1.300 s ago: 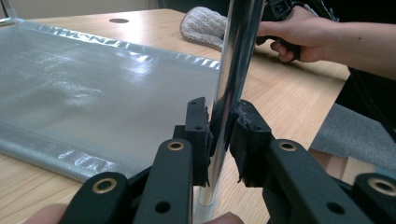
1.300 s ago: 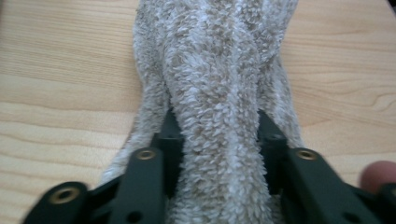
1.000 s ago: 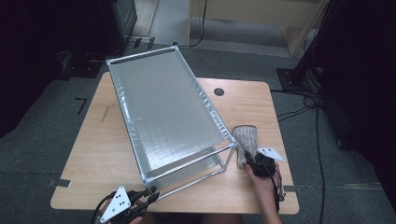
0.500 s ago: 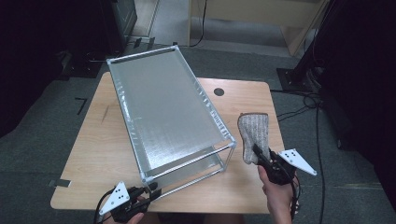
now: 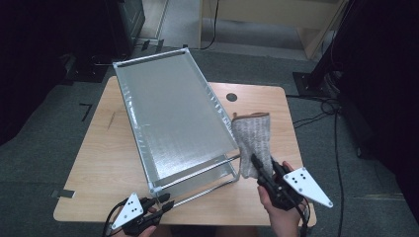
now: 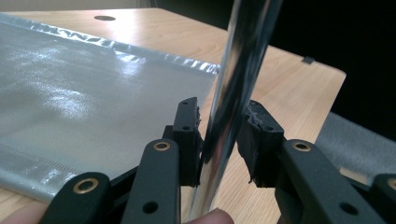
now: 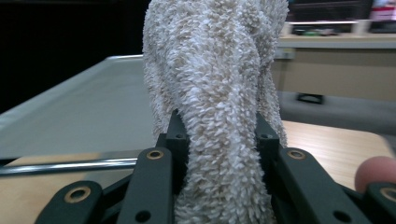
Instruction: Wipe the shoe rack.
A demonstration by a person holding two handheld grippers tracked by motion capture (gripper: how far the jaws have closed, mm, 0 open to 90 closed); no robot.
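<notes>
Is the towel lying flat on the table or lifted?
Lifted. The right gripper pinches the towel at its near end, and in the right gripper view it stands bunched up above the jaws, over the table.

Light wood tabletop (image 5: 108, 148) with rounded corners and a small dark round hole (image 5: 231, 97) near the far edge. A metal-framed rack (image 5: 173, 113) with a silvery sheet top stands on it, running slantwise from the near edge to past the far-left corner. Dark grey carpet floor (image 5: 44, 163) underneath, with cables on the right.
</notes>
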